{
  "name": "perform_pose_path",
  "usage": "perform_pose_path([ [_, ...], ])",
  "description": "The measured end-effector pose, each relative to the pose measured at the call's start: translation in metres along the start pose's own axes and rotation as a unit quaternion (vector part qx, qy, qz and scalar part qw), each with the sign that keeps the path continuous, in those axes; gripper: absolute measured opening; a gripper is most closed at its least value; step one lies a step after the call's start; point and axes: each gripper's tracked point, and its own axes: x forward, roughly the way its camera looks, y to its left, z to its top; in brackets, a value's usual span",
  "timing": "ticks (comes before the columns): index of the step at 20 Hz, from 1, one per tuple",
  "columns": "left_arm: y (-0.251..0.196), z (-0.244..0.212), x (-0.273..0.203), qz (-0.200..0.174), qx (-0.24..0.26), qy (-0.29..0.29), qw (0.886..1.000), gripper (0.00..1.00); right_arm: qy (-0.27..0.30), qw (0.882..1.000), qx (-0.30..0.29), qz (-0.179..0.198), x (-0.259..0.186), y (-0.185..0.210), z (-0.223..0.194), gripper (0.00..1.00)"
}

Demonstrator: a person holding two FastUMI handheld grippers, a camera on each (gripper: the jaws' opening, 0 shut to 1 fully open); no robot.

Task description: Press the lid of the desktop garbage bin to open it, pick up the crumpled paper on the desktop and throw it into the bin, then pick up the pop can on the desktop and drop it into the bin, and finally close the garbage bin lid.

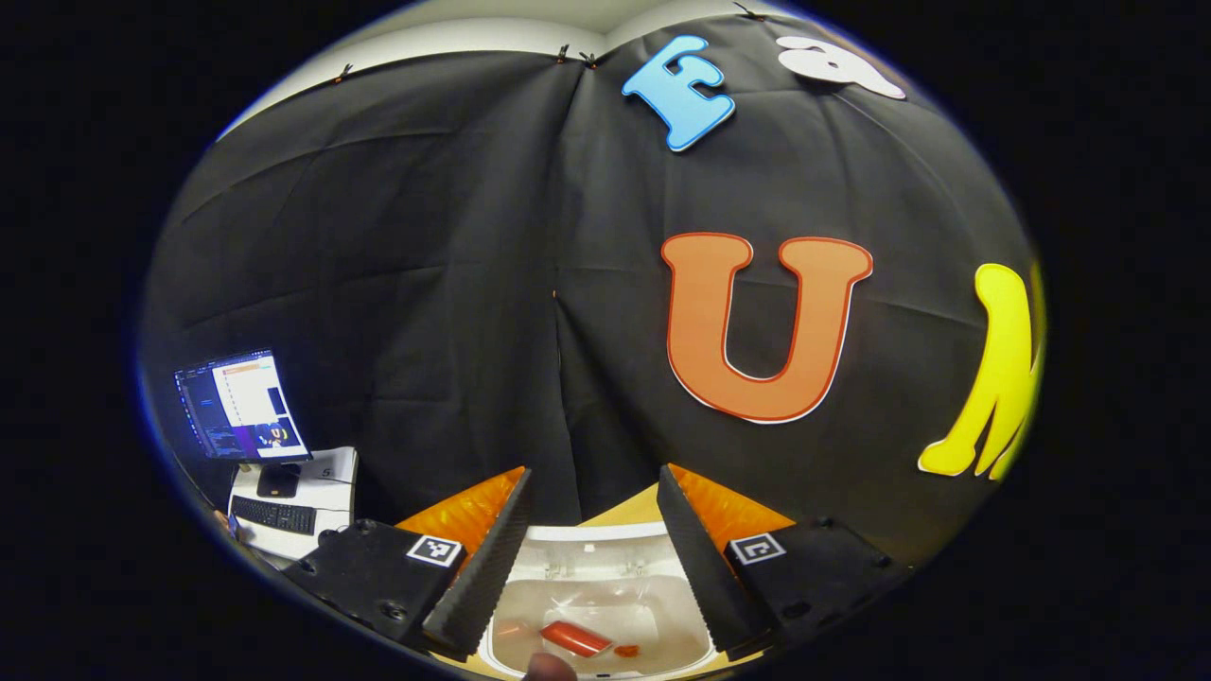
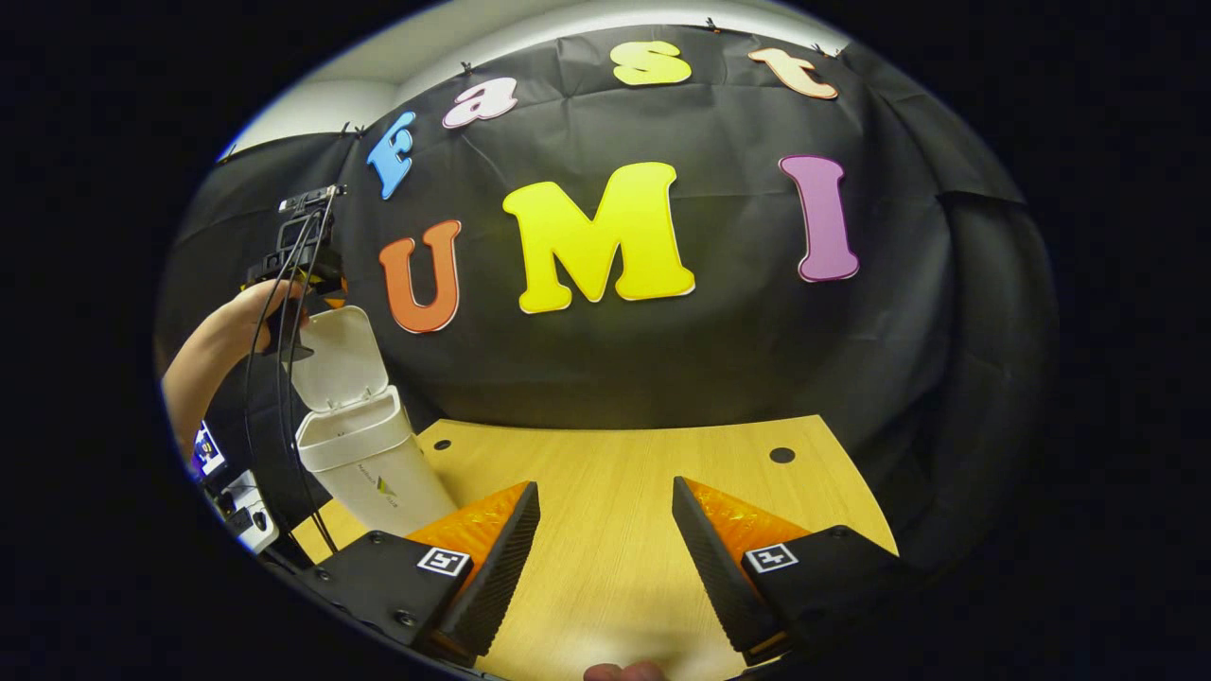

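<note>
My left gripper (image 1: 594,549) hangs with its jaws spread and nothing between them, directly above the open garbage bin (image 1: 599,605), where the pop can (image 1: 575,638) lies on the bottom. My right gripper (image 2: 605,558) is likewise spread and empty over the bare wooden desktop (image 2: 624,473), the bin's lid (image 2: 338,357) standing upright at far left.

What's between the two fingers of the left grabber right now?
In the left gripper view, the open white bin lies between the left gripper's spread fingers, with the red pop can lying inside it.
</note>
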Motion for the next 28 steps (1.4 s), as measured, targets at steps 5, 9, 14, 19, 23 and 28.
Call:
perform_pose_path([
  [5,-0.007,-0.045,-0.036,-0.004,-0.001,0.015,1.0,0.87,-0.015,0.999,-0.018,0.038,-0.001,0.015,0.011,0.89],
  [9,-0.014,-0.092,-0.052,-0.017,0.001,0.041,0.999,0.87,-0.011,0.998,-0.03,0.048,-0.004,0.016,0.007,0.9],
  [14,-0.017,-0.144,-0.052,-0.033,0.003,0.062,0.998,0.87,0.006,0.999,-0.035,0.038,-0.007,0.008,-0.003,0.89],
  [19,-0.019,-0.174,-0.049,-0.035,0.016,0.075,0.996,0.87,0.014,0.999,-0.041,0.026,-0.012,0.006,-0.01,0.9],
  [23,-0.02,-0.179,-0.05,-0.038,0.027,0.065,0.997,0.87,0.017,0.999,-0.034,0.016,-0.01,0.0,-0.013,0.89],
  [28,-0.019,-0.187,-0.049,-0.053,0.034,0.047,0.997,0.85,0.026,0.999,-0.026,0.009,-0.007,-0.002,-0.023,0.89],
])
